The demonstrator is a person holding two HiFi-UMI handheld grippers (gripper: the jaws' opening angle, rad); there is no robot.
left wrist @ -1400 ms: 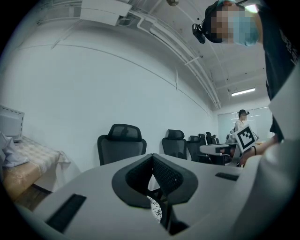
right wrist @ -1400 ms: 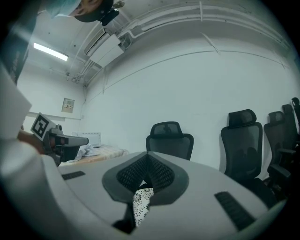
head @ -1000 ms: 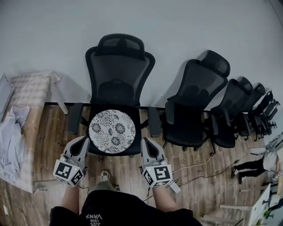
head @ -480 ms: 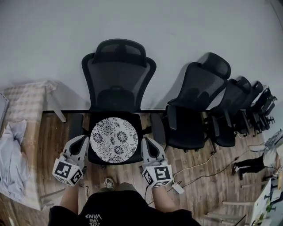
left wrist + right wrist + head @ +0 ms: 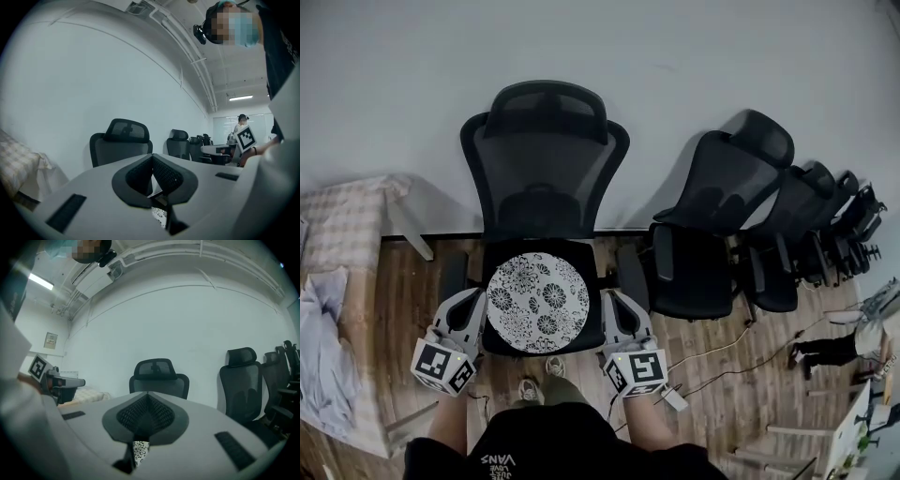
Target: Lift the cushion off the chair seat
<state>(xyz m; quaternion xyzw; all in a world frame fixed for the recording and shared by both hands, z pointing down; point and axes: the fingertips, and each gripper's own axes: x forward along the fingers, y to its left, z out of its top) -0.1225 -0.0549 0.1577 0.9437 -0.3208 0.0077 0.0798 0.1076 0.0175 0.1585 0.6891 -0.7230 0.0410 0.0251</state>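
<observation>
Cushion (image 5: 537, 303) on chair (image 5: 544, 159), flanked by left gripper (image 5: 473, 300), right gripper (image 5: 612, 303), both closed empty; could be shoved off unless opened.

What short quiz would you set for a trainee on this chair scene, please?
1. True or false: the round floral cushion lies on the seat of the nearest office chair.
2. How do the jaws of the left gripper and the right gripper stand? A: both together. B: both wide apart. C: one together, one apart.
3. In the head view, on which side of the cushioned chair do the other office chairs stand?

Key: 1 true; 2 A; 3 the right.
</observation>
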